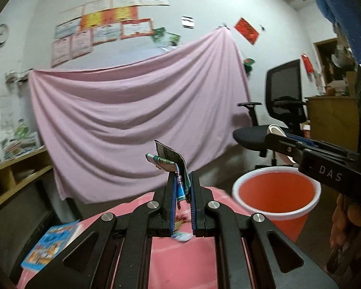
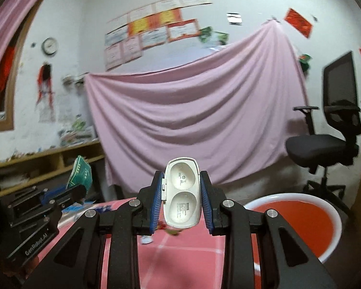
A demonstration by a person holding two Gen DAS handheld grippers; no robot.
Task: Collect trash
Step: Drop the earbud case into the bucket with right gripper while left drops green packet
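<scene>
Two grippers, each clamped on trash. The left gripper (image 1: 182,192) is nearly closed, pinching a crumpled printed wrapper (image 1: 170,161); its print is unreadable. The right gripper (image 2: 181,197), marked "DAS" on its side, squeezes a white plastic case (image 2: 182,192) between slightly parted jaws. "GenRobot.AI" marks the left unit. An orange bucket (image 2: 329,231) sits below and right of both.

"DAS" on right hand-held gripper (image 1: 276,133), "GenRobot.AI" on left hand-held gripper (image 2: 80,192)
</scene>
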